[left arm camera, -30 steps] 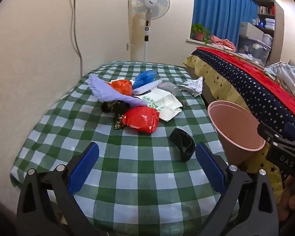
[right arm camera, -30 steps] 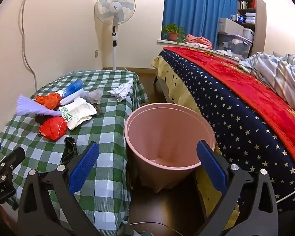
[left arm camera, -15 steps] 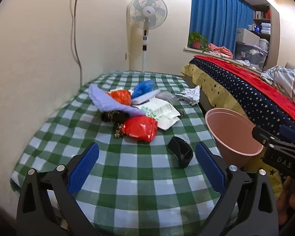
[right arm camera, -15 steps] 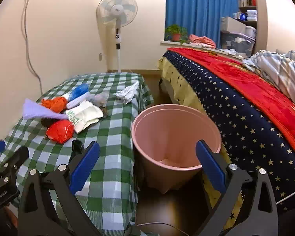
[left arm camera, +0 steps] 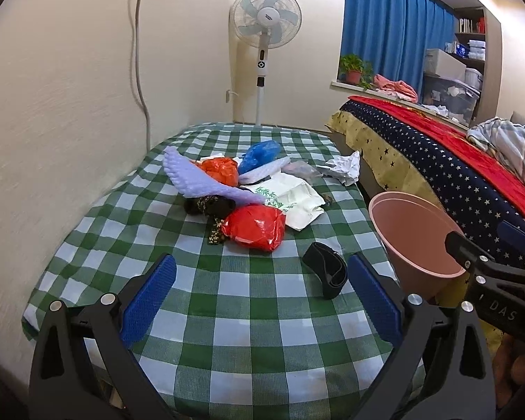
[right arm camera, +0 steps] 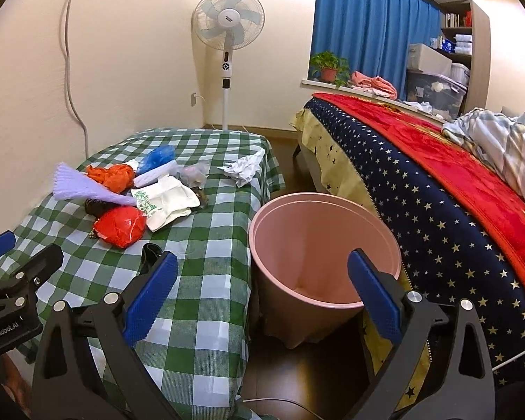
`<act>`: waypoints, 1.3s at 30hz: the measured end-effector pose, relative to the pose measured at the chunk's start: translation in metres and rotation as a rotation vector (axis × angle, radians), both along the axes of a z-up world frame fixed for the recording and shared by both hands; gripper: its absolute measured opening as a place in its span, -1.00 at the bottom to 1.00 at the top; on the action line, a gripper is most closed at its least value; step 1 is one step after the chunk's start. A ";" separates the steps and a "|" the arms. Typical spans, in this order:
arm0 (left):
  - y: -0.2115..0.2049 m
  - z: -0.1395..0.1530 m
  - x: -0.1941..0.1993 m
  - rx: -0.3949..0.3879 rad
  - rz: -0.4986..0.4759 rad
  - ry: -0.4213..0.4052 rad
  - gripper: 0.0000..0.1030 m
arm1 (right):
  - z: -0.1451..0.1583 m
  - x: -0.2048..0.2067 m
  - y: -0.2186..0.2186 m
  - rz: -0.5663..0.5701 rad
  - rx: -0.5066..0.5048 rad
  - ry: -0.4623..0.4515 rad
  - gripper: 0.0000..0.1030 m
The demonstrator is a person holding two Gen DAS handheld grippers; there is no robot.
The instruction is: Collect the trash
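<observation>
A pile of trash lies on the green checked table (left arm camera: 227,297): a red plastic bag (left arm camera: 257,227), an orange bag (left arm camera: 222,170), a blue bag (left arm camera: 260,152), a lilac foam sheet (left arm camera: 199,178), a white printed bag (left arm camera: 290,196), crumpled white paper (left arm camera: 344,167) and a black band (left arm camera: 327,273) nearest me. An empty pink bin (right arm camera: 318,255) stands on the floor beside the table. My left gripper (left arm camera: 260,301) hangs open over the table's near end, short of the black band. My right gripper (right arm camera: 260,294) is open above the bin's near rim.
A standing fan (left arm camera: 265,24) is behind the table by the wall. A bed with a starred navy and red cover (right arm camera: 455,192) runs along the right, close to the bin. A cable (left arm camera: 138,52) hangs down the left wall. Dark floor shows between table and bed.
Both views have pulled back and tilted up a little, so the trash pile and the bin sit lower and farther off. Both grippers stay open; nothing on the table has moved.
</observation>
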State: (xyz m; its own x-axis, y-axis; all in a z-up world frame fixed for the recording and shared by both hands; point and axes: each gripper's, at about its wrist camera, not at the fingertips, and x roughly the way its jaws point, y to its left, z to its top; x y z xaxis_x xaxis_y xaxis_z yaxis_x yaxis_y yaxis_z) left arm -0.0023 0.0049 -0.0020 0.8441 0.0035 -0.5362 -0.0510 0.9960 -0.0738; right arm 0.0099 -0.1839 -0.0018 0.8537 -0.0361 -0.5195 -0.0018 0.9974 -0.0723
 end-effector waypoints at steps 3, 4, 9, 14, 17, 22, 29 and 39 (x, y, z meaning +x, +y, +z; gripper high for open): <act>0.000 0.000 0.000 -0.007 0.000 -0.001 0.85 | 0.000 0.000 0.000 0.001 0.004 0.000 0.85; 0.000 0.000 0.000 -0.007 -0.001 0.000 0.85 | 0.001 0.000 0.001 0.001 0.004 0.001 0.85; 0.000 0.000 -0.001 -0.007 -0.004 0.000 0.85 | 0.001 0.000 0.001 0.003 0.001 0.001 0.85; -0.001 0.000 -0.001 -0.006 -0.003 0.000 0.85 | 0.001 0.000 -0.001 -0.002 0.002 0.001 0.85; -0.001 0.000 -0.001 -0.005 -0.003 0.000 0.85 | 0.001 0.000 -0.003 -0.004 0.004 0.002 0.85; -0.001 0.000 -0.002 -0.007 -0.002 0.000 0.85 | 0.001 0.000 -0.003 0.001 0.003 0.005 0.85; -0.001 0.000 -0.002 -0.007 -0.002 -0.001 0.85 | 0.001 0.001 -0.002 0.002 0.004 0.005 0.85; 0.000 0.000 -0.002 -0.008 -0.001 0.000 0.85 | 0.000 0.001 -0.002 0.001 0.003 0.005 0.85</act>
